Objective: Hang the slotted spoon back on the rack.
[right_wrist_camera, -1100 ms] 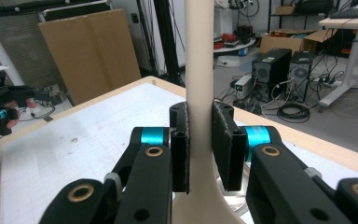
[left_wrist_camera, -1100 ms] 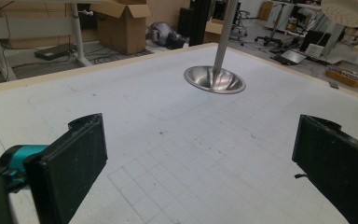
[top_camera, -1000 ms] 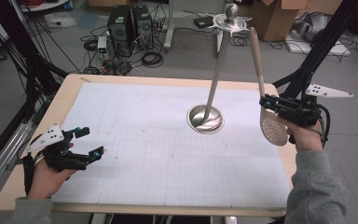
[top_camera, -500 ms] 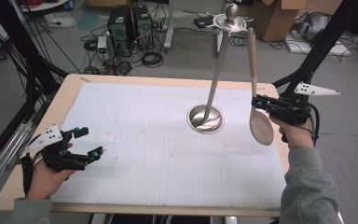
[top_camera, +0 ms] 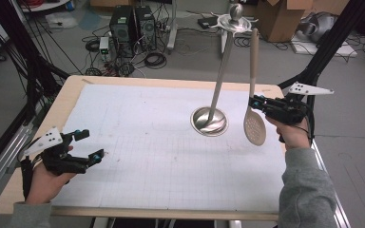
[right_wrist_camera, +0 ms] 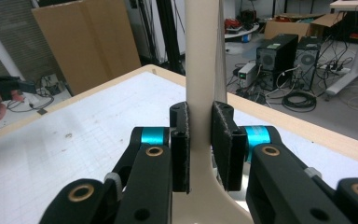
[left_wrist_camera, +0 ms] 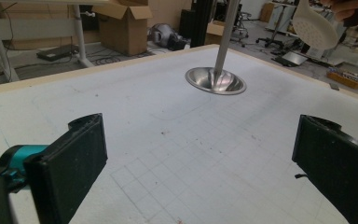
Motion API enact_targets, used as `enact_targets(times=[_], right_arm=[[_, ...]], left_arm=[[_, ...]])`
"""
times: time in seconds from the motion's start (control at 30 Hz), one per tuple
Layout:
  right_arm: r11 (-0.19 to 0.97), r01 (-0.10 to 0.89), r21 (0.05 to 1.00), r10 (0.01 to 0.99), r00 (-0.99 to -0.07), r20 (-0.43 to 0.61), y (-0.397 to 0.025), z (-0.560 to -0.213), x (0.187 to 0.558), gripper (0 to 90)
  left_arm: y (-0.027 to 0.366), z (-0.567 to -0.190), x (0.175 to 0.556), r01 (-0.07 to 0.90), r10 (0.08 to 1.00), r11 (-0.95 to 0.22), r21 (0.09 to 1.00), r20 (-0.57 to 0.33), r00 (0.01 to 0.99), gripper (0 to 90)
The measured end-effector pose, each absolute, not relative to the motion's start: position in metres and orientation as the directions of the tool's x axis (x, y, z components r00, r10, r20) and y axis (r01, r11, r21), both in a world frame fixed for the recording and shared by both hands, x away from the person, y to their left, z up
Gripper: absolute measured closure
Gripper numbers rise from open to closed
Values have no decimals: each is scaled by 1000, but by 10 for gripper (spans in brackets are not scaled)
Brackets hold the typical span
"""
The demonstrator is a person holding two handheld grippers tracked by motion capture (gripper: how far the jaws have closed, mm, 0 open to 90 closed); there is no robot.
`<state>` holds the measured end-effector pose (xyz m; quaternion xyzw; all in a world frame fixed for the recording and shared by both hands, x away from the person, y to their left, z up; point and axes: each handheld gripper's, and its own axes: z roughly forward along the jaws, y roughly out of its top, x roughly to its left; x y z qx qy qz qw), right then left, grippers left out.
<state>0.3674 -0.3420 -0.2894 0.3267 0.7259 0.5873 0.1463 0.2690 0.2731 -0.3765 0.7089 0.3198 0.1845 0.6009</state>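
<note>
A metal utensil stand (top_camera: 210,121) with a dished round base, a thin pole and a small top disc stands right of centre on the white gridded mat (top_camera: 147,128). Just right of the pole hangs a beige slotted spoon (top_camera: 255,126), handle up and head down, above the mat. My right gripper (top_camera: 254,102) is shut on its handle near the head. In the right gripper view the black pads (right_wrist_camera: 181,144) clamp the beige handle (right_wrist_camera: 202,60). My left gripper (top_camera: 91,144) rests open at the table's front left. Between its jaws, my left gripper (left_wrist_camera: 200,158) holds nothing; the stand base (left_wrist_camera: 216,80) and spoon head (left_wrist_camera: 314,28) lie beyond.
The wooden table edge (top_camera: 171,80) borders the mat. Black frame struts (top_camera: 323,52) rise at both sides. On the floor behind are computer towers (top_camera: 133,23), cables and cardboard boxes (top_camera: 278,16).
My right gripper has carried the spoon left, closer to the stand's pole, and the spoon now hangs more upright. The left gripper has stayed put, open.
</note>
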Motion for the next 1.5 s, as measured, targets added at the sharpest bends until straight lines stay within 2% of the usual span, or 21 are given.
enact_targets(times=[1.27,1.37,1.5], right_arm=[[124,292,948,724,-680,114,-302,-297,389,778],[130,286,949,730,-675,103,-301,-297,389,763],[142,261,955,736,-673,75,-300,-296,384,650]], left_arm=[[280,-376,263,231,686,-63,971,-126,717,35],[280,-376,263,228,686,-65,972,-122,717,35],[280,-376,264,228,687,-64,972,-123,717,35]])
